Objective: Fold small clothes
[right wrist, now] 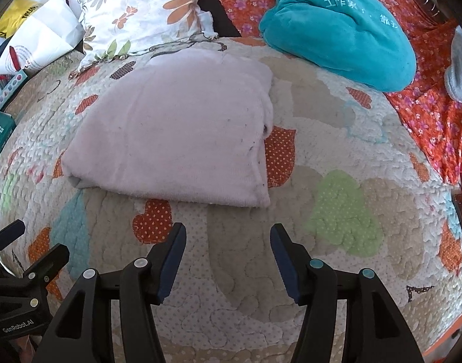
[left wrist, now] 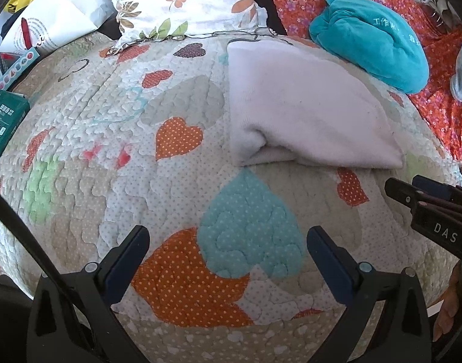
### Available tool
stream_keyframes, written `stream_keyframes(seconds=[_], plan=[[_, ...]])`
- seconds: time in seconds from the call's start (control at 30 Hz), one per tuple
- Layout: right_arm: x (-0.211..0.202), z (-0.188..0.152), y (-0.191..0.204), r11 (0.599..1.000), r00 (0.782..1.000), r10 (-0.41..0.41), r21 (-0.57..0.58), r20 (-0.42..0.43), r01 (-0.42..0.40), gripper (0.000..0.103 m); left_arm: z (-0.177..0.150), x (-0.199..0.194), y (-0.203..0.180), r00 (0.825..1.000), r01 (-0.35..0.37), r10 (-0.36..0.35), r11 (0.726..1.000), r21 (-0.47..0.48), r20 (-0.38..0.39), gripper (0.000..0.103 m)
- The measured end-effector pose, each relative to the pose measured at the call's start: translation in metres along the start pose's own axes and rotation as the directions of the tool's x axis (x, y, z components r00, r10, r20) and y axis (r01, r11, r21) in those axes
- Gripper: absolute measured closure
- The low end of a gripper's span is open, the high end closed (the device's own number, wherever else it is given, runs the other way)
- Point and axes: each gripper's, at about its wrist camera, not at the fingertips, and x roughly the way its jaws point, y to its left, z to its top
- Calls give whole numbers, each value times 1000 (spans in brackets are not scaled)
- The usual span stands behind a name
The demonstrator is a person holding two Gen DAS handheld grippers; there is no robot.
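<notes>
Quilt (left wrist: 182, 181): heart patchwork in orange, teal, green and beige on white, spread flat; it carries everything below.

White garment (right wrist: 176, 133): folded into a rough rectangle, lying flat on the quilt toward its far side. Folded edge on the near left, layered edges showing at the right side. A few small dark specks on the top layer. No claw touches it. In the left wrist view it lies ahead and to the right (left wrist: 306, 106).

Left gripper (left wrist: 228, 242): jaws wide apart, nothing between them, held over bare quilt above the teal and orange hearts, short of the garment.

Right gripper (right wrist: 228, 242): jaws apart, nothing between them, over bare quilt just short of the garment's near edge. Seen from the left wrist view, it enters at the right edge (left wrist: 412, 193), near the garment's near right corner but apart from it.

Teal bundle (right wrist: 337, 33): plush, pale lettering on it, lying beyond the garment to the right, partly on the quilt's far edge and partly on the red cloth.

Red cloth (right wrist: 427, 115): floral print, along the far and right sides.

Pillow (right wrist: 140, 9): white with orange flowers, beyond the garment to the left.

White bags (right wrist: 40, 42): far left corner.

Green box (left wrist: 4, 121): at the left edge.
</notes>
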Motion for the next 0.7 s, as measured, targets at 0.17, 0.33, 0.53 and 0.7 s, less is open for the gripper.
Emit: stream_keyframes(seconds=[0.17, 0.33, 0.53, 0.7], plan=[[3, 0, -3, 1000, 1000, -2, 9, -8, 2, 40, -1, 2, -3, 1000, 5, -5, 1000, 10, -8, 0], [5, -1, -5, 1000, 1000, 0, 15, -15, 0, 40, -1, 4, -3, 1000, 5, -5, 1000, 9, -12, 0], [7, -2, -2, 1000, 1000, -2, 6, -19, 2, 39, -2, 4, -2, 1000, 6, -6, 1000, 9, -11, 0], [8, -2, 0, 1000, 1000, -5, 2, -21, 5, 39, -1, 3, -2, 1000, 7, -7, 1000, 11, -5, 0]])
